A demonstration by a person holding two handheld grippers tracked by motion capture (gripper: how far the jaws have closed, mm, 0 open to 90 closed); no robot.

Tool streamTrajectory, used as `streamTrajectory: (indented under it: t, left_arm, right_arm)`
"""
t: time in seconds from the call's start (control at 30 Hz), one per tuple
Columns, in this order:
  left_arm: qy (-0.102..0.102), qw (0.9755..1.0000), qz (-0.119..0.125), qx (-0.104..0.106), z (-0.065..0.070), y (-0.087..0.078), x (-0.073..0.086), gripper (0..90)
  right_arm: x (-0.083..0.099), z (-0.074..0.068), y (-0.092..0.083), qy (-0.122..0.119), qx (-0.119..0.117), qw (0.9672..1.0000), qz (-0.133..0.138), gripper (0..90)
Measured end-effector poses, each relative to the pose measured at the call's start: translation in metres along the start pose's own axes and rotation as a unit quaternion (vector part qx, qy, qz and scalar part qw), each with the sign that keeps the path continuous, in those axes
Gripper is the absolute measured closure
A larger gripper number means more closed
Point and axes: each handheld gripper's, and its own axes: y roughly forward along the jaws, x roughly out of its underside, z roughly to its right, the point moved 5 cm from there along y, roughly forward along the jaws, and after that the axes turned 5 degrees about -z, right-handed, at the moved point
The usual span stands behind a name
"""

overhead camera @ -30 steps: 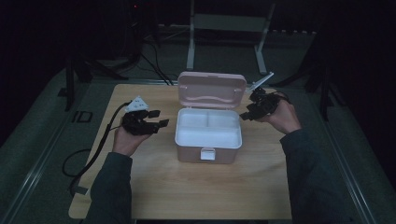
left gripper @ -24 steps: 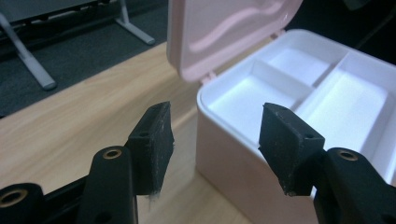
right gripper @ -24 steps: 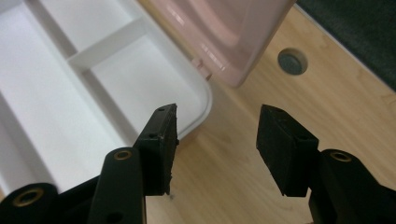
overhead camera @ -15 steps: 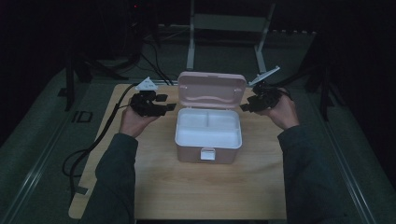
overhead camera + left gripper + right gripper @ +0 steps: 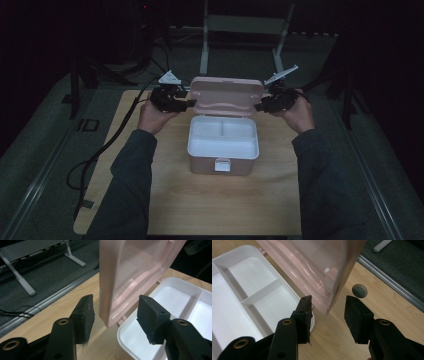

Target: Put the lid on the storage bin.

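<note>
We brought both claws to the raised lid (image 5: 227, 95) of the pink box (image 5: 223, 159), which stood open at the middle of the wooden counter (image 5: 200, 200). The left claw (image 5: 115, 315) straddled the lid's left edge and the right claw (image 5: 327, 315) its right edge. Both pairs of jaws had just been closing with the lid between them. In each gripper view a gap showed between pads and plastic, so neither claw gripped yet; both were unclenched around the edge.

The lid stood close to upright on its hinges at the back of the box. The white tray (image 5: 223, 137) inside was divided into compartments, one long one toward us and two smaller ones behind it, and all of them looked empty. A clasp (image 5: 222, 164) hung at the front wall, undone.

We judged the risk to lie in the thin, smooth lid. If one claw bit before the other, the lid could twist on its hinges or the light, empty box could skid across the counter. If the pads caught only the rim, they could slip off and let the lid drop shut. A hard squeeze might flex the translucent plastic.
</note>
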Motion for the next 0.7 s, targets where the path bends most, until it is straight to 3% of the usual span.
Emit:
streamTrajectory:
  t: [0.07, 0.33, 0.5, 0.7]
  left_arm:
    - [0.0, 0.9999, 0.003, 0.01, 0.001, 0.0018, -0.0018, 47.8]
    - [-0.002, 0.9999, 0.002, 0.016, 0.0028, 0.0056, -0.006, 49.0]
    - [-0.01, 0.9996, 0.008, 0.024, 0.0046, 0.0049, -0.0081, 48.6]
    - [-0.006, 0.9996, 0.006, 0.027, 0.008, 0.0027, -0.0076, 48.6]
  right_arm:
    - [-0.0007, -0.001, 0.0022, -0.003, -0.002, 1.0, -0.002, 55.5]
    - [-0.0039, -0.0015, 0.0069, -0.004, 0.001, 1.0, 0.002, 55.5]
    - [-0.0042, -0.005, 0.0072, -0.017, -0.004, 0.9998, 0.004, 54.0]
    - [-0.0028, -0.0066, 0.0054, -0.021, -0.006, 0.9997, 0.006, 54.4]
